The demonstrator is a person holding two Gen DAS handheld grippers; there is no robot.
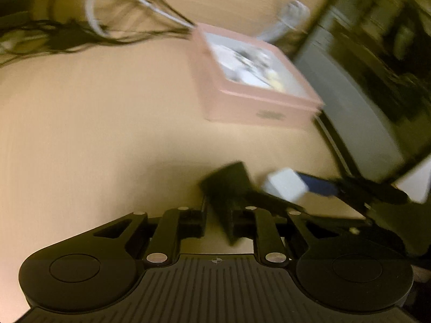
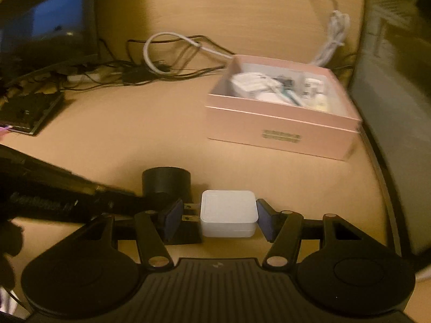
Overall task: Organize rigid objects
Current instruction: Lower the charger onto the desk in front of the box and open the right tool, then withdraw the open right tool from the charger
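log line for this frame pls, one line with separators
right gripper: jaws shut on white charger | left gripper: state unclear, blurred | pink box: open, already holds items | charger outside box

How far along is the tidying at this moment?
Partly done: the open pink cardboard box already holds several white adapters and cables. In hand: the right gripper has its jaws on the white square plug charger, its prongs toward one finger. The left gripper looks shut and empty beside it. Left: carrying the charger to the box, and the black round cylinder on the wooden desk.
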